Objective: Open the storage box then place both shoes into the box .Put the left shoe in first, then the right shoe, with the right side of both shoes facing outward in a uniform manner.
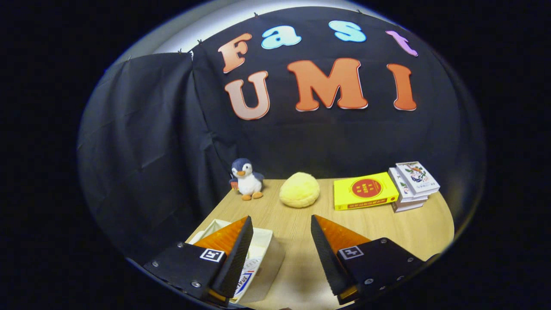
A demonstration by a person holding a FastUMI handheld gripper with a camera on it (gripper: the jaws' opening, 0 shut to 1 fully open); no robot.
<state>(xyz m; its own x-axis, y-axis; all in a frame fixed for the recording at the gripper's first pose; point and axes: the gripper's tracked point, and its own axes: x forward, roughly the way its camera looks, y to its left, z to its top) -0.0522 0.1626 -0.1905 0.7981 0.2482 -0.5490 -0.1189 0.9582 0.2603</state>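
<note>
Box-wise, I'm looking at a pale storage box (262,254) sitting low and close, tucked mostly behind the left finger with its near corner poking out into the gap. It looks open-topped to me, with a pale lining, and I can make out something with a printed label inside by the finger, but I can't tell if that's a shoe or packaging. No shoe that I can positively pick out from here, so my guess is the job is at its very start, or the shoes are somewhere out of my line of sight.

Biggest thing under everything is the wooden table (379,224), which carries the lot. Well beyond the fingers, lined up along the back wall, are the bystanders: a yellow book (365,190) lying flat ahead and to the right, a little stack of white books (412,185) touching or just beside it further right, a yellow round cushion (299,190) dead ahead, and a small penguin toy (246,179) standing upright ahead-left. I reckon they're parked back there so the near side remains free for working.

My gripper (282,252) is spread wide, holding nothing, bare table between the fingers. Makes sense: it's hovering next to the box, ready to go for the lid or a shoe.
</note>
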